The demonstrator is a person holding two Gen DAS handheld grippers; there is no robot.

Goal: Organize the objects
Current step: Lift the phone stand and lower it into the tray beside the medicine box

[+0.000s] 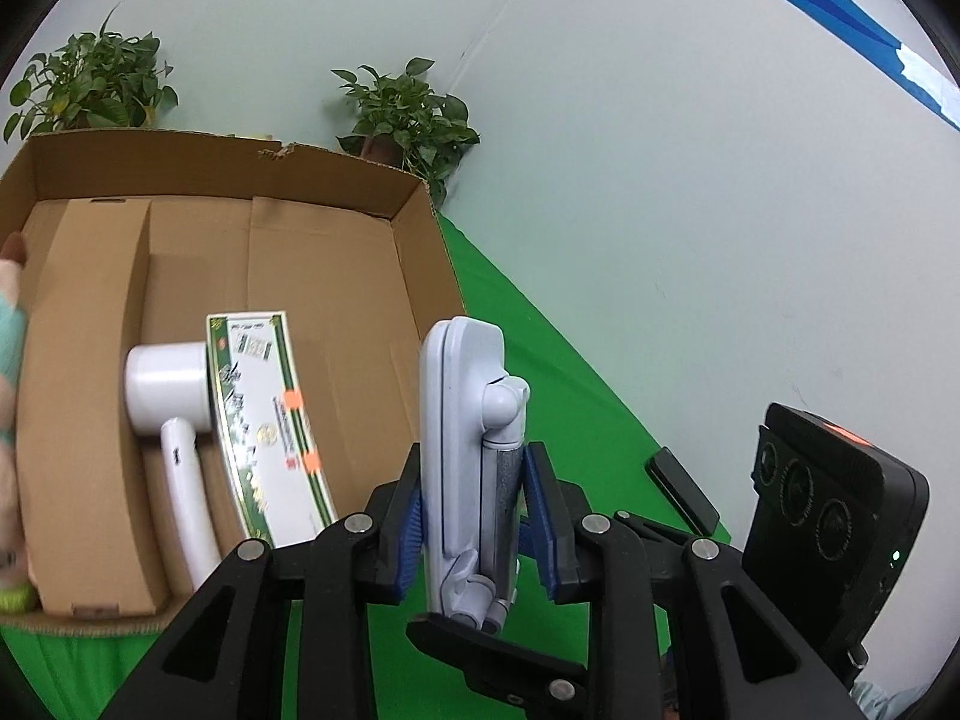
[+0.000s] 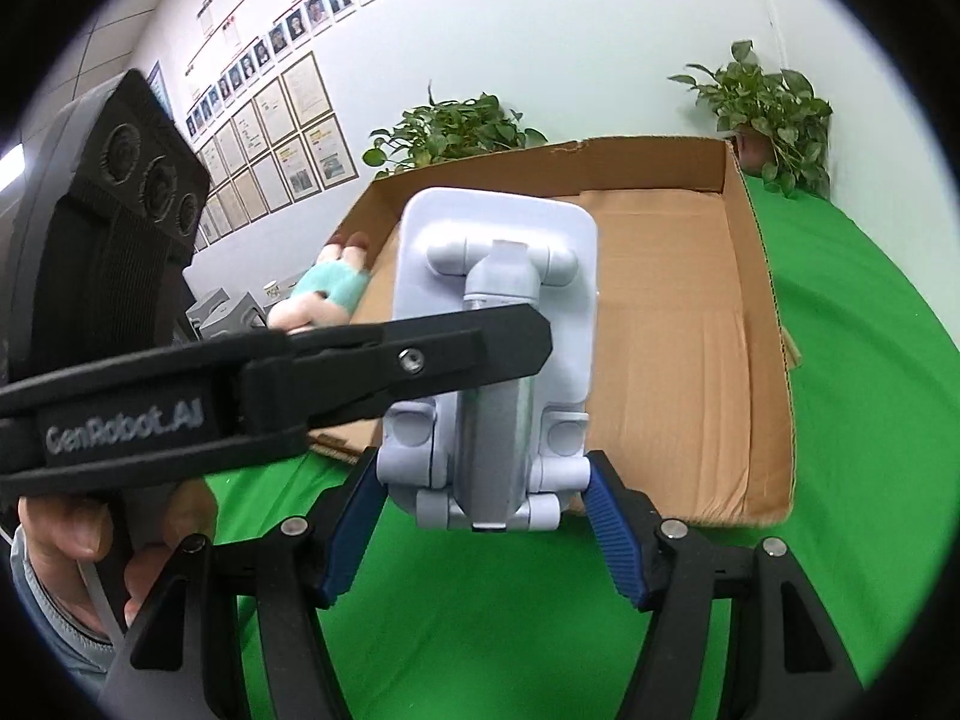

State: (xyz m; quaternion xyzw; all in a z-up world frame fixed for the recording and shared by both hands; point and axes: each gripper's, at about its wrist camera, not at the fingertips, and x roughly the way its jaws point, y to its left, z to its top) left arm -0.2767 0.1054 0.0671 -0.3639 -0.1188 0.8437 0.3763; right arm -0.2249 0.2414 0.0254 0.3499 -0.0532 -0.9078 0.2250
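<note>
A white folding stand (image 1: 465, 456) with a grey arm is held upright above the green cloth, just right of the cardboard box (image 1: 420, 252). My left gripper (image 1: 474, 516) is shut on the white folding stand, its blue pads against both sides. In the right wrist view the same stand (image 2: 498, 354) shows from its back, with the left gripper's black finger (image 2: 420, 354) across it. My right gripper (image 2: 486, 534) is open, its blue pads just outside the stand's lower end. The box (image 2: 756, 312) holds a white handheld device (image 1: 171, 414) and a green-edged white carton (image 1: 267, 426).
A plush doll (image 2: 324, 294) lies against the box's left wall. A black flat device (image 1: 681, 489) lies on the green cloth (image 2: 870, 420) to the right of the box. Two potted plants (image 1: 408, 120) stand behind the box by the wall.
</note>
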